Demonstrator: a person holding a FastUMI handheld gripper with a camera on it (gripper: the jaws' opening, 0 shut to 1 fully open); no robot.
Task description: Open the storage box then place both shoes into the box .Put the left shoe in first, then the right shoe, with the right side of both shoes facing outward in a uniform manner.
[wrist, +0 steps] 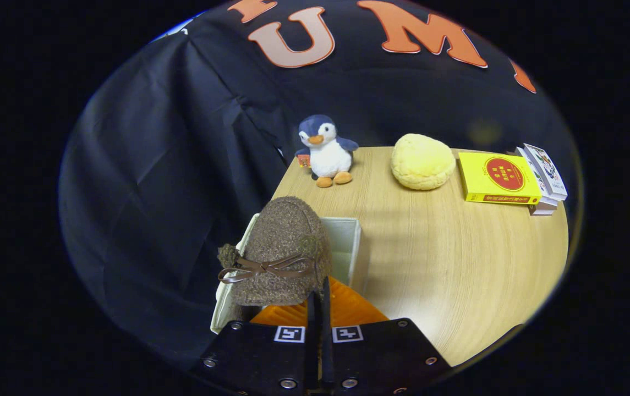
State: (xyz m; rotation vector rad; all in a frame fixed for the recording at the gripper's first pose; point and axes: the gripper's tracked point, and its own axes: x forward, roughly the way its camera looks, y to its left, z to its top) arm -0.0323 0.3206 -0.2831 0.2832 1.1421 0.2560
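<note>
**Gripper Closed at the Heel of a Brown Shoe Held Over the Storage Box**

1. Gripper pose. The gripper (319, 308) points forward and downward over the near left corner of the wooden table (458, 258). Its two black fingers (326, 300) stand together with almost no gap between them. They meet at the rear edge of the shoe; whether both press on the shoe material cannot be told, since the contact point is hidden behind the fingers.

2. Count of items.
- One brown fleecy shoe (284, 247) with a brown leather bow (265, 268).
- One white storage box (350, 247), open at the top, with an orange ribbed panel (348, 308) lying just ahead of the gripper body.
- One plush penguin (326, 151), upright, at 12 o'clock from the fingers, at the far table edge.
- One yellow round cushion (422, 161), at 1 o'clock.
- One yellow book (497, 179), at 2 o'clock, with a small stack of card boxes (544, 179) touching its right side.

3. Shoe orientation. The shoe sits just ahead of the fingers, toward 11 o'clock, over the left part of the box. Its long axis runs away from the gripper: toe toward 12 o'clock, bow and opening toward the fingers. Its upper faces the camera.
</note>
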